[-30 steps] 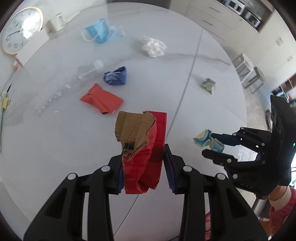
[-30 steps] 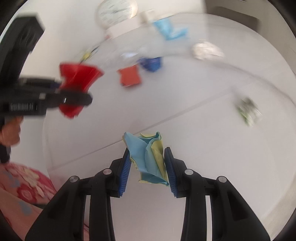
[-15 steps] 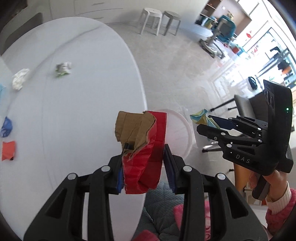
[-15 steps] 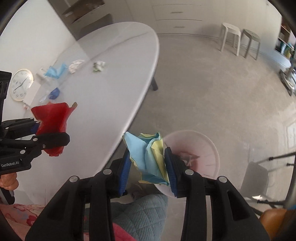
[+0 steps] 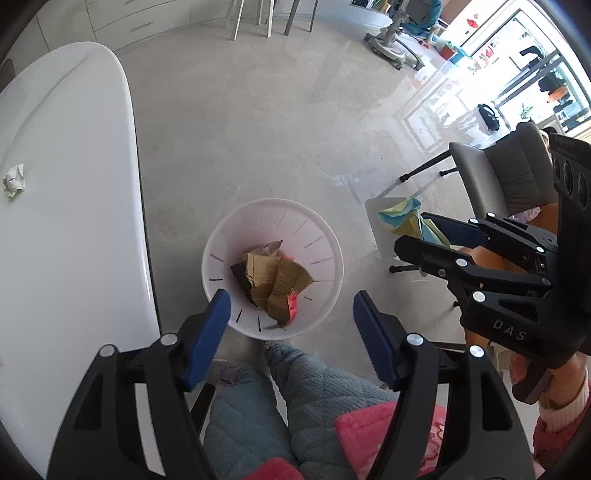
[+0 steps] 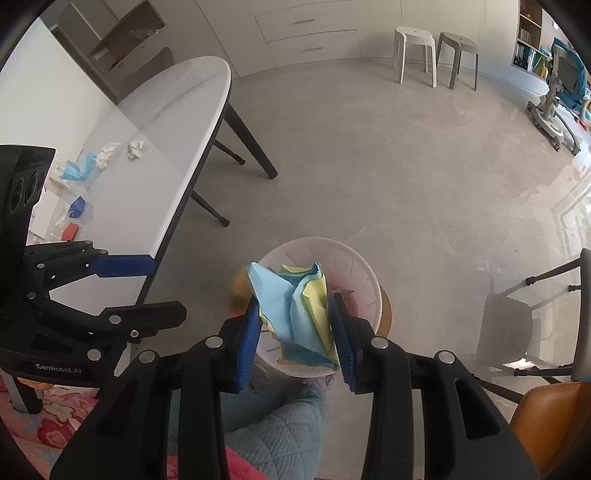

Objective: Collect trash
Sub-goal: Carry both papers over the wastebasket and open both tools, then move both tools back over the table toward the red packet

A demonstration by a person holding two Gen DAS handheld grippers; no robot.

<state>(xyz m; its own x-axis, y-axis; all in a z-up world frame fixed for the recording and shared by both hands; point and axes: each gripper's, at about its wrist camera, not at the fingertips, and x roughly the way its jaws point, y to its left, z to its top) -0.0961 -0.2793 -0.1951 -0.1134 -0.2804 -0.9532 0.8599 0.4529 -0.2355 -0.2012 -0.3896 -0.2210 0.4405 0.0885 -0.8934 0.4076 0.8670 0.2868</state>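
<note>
The right gripper [image 6: 295, 332] pinches the blue-and-yellow paper wad [image 6: 295, 314] directly above the white bin [image 6: 369, 280] at lower centre (left gripper [image 5: 291, 317] opening, empty).

1. Setting: a home, in an open dining and living area.
2. Floor [image 6: 388, 155]: polished grey, continuous across the room.
3. Dining table [image 6: 155, 122]: white oval top on dark splayed legs.
4. Two stools [image 6: 436, 55]: placed against built-in drawer cabinets [image 6: 306, 29].
5. Dining chair [image 5: 506, 177]: grey, padded.
6. Bookshelves [image 6: 532, 40]: along the far right wall.
7. Large windows [image 5: 524, 62]: bright, floor-level.
</note>
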